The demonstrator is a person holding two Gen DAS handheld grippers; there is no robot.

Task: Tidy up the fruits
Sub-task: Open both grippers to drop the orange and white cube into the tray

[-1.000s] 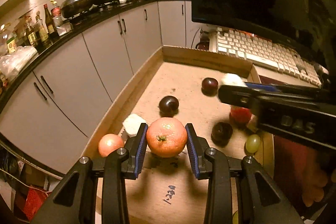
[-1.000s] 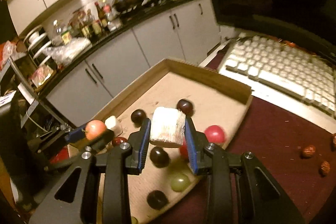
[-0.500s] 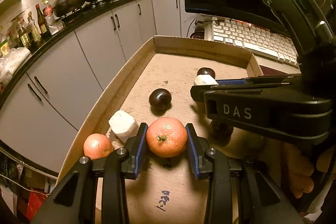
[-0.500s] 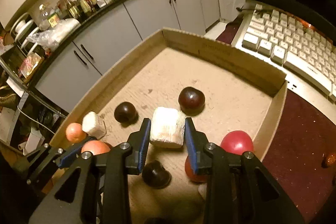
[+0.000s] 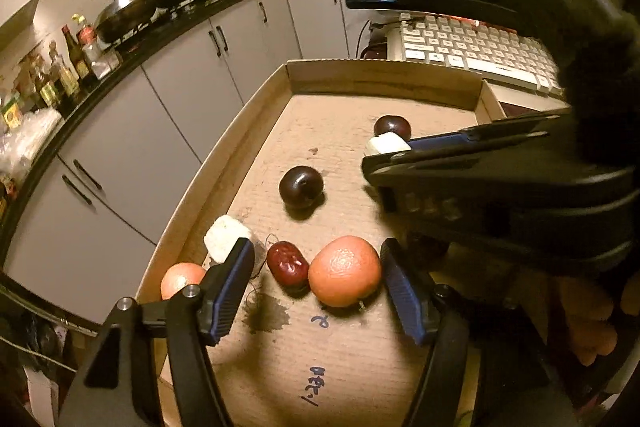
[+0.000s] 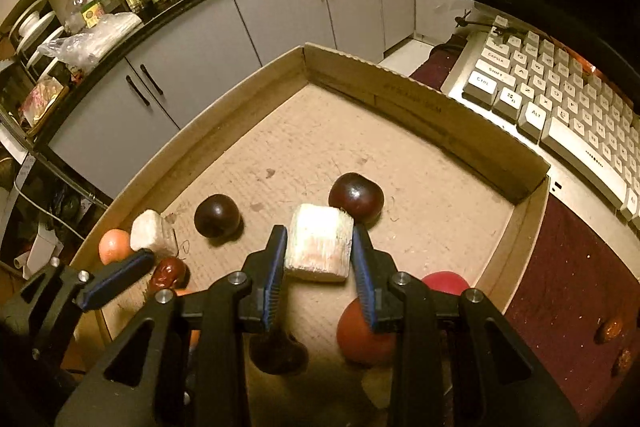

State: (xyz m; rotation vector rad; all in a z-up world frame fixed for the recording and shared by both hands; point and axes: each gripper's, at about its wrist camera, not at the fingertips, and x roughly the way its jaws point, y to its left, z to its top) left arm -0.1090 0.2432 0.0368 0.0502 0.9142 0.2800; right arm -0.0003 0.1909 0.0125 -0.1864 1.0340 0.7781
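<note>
An orange (image 5: 344,271) rests on the floor of the cardboard tray (image 5: 384,79), next to a red date (image 5: 287,263). My left gripper (image 5: 318,251) stands around both with its jaws opening, and the pads are off the orange. Left of it lie a white chunk (image 5: 224,237) and a second orange (image 5: 180,279). My right gripper (image 6: 319,233) is shut on a pale white block (image 6: 320,247), held low over the tray between two dark plums (image 6: 217,215) (image 6: 355,197). The left gripper's finger (image 6: 116,279) shows at the lower left of the right wrist view.
Under the right gripper lie a red fruit (image 6: 444,283), an orange-red fruit (image 6: 360,339) and a dark plum (image 6: 278,351). A keyboard (image 6: 560,95) sits beyond the tray's far wall. Loose dates (image 6: 610,327) lie on the maroon mat to the right. Kitchen cabinets stand behind.
The left jaws have spread and let go of the orange, which now sits on the tray by a red date. The right gripper came lower over the tray with the white block.
</note>
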